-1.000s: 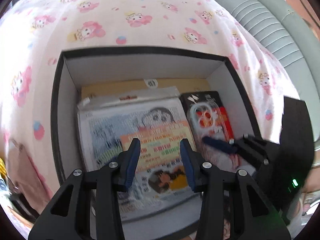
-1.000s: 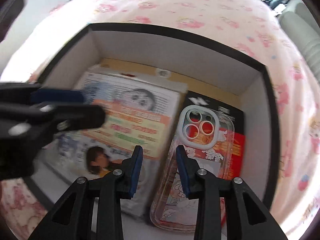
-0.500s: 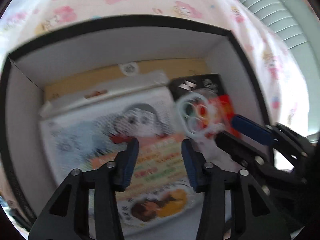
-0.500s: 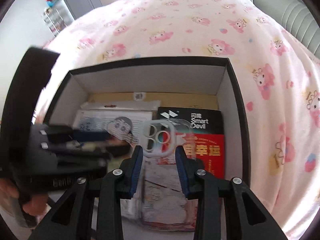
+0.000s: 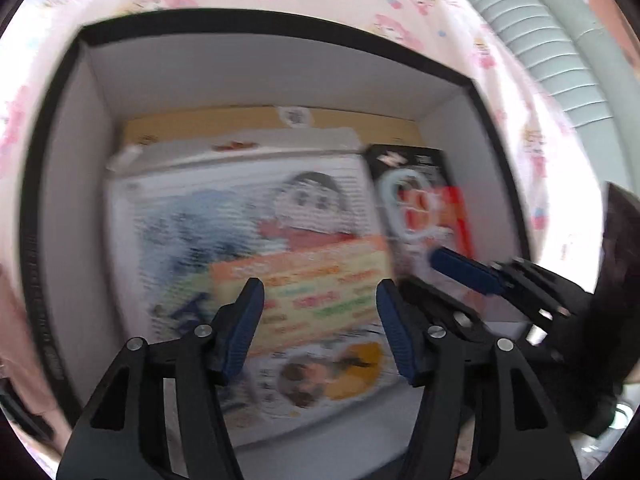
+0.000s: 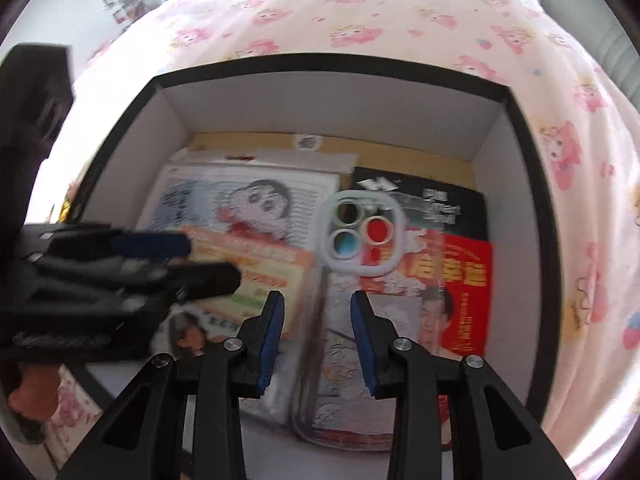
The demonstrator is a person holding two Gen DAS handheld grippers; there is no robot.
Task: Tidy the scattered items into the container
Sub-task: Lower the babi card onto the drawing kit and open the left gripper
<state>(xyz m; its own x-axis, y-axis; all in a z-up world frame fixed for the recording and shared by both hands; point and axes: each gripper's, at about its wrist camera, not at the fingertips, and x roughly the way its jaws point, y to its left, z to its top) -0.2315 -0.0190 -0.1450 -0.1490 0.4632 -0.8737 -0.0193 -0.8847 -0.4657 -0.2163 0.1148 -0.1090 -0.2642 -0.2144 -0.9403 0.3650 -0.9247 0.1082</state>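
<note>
Both my grippers hang over the open black-rimmed box (image 6: 520,92) on the pink cartoon-print bed (image 6: 360,12), pointing down into it. My left gripper (image 5: 318,320) has jaws that have just been opening and grip nothing, above the cartoon packet (image 5: 248,240) lying flat on the left of the box floor. My right gripper (image 6: 318,330) has jaws parted and released over the near end of the clear phone case (image 6: 352,240), which lies flat on the red-and-black package (image 6: 460,268) on the right.

The box (image 6: 516,128) walls hem both grippers; flat packets (image 6: 256,216) cover its floor, above stays open.
</note>
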